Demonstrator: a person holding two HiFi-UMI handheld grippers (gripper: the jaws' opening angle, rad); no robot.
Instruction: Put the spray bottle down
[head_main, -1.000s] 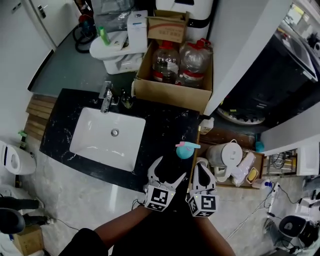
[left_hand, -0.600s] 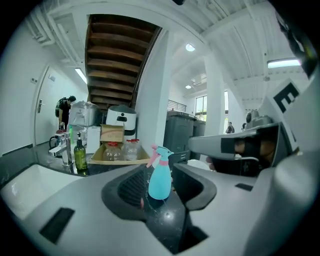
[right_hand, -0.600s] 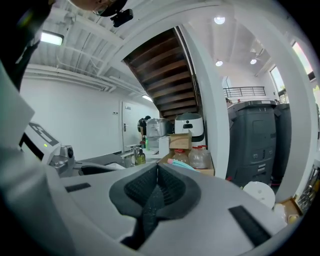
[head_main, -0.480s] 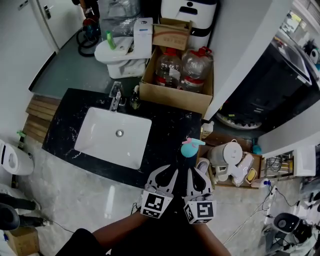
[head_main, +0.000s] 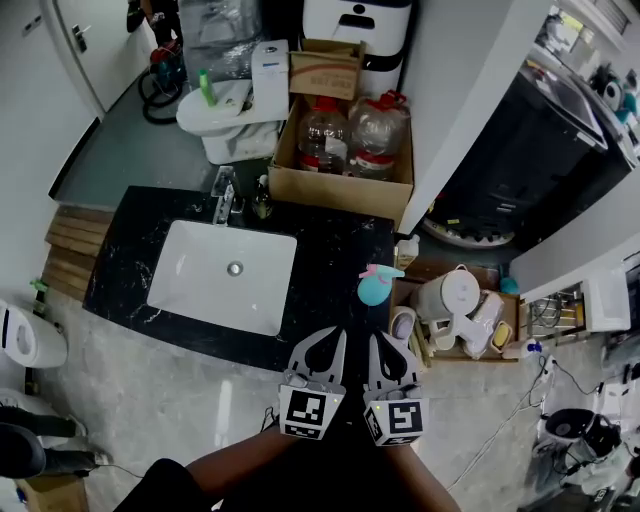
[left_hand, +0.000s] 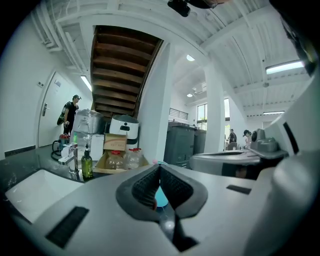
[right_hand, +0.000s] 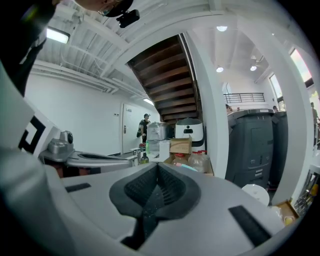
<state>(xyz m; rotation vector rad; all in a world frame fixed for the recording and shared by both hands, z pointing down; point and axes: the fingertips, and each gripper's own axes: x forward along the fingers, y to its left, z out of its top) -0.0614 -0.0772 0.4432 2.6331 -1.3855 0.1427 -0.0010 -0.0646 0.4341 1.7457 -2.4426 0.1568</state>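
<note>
The teal spray bottle (head_main: 374, 288) with a pink trigger stands upright on the right end of the black counter (head_main: 330, 245). Nothing is holding it. My left gripper (head_main: 332, 334) hangs just in front of the counter's near edge, short of the bottle and to its left, jaws shut on nothing. My right gripper (head_main: 382, 341) is beside it, below the bottle, also shut and empty. In the left gripper view a sliver of the teal bottle (left_hand: 161, 197) shows behind the shut left gripper (left_hand: 160, 167). In the right gripper view the bottle's top (right_hand: 186, 167) peeks over the right gripper (right_hand: 157, 165).
A white sink (head_main: 225, 275) with a faucet (head_main: 222, 190) and a green soap bottle (head_main: 262, 197) fills the counter's left part. Behind it stands a cardboard box (head_main: 340, 185) with two water jugs. A white kettle (head_main: 450, 295) sits on a low shelf to the right.
My left gripper's jaws have closed from wide open. Both grippers have pulled back from the bottle toward me and risen; the bottle stays standing on the counter.
</note>
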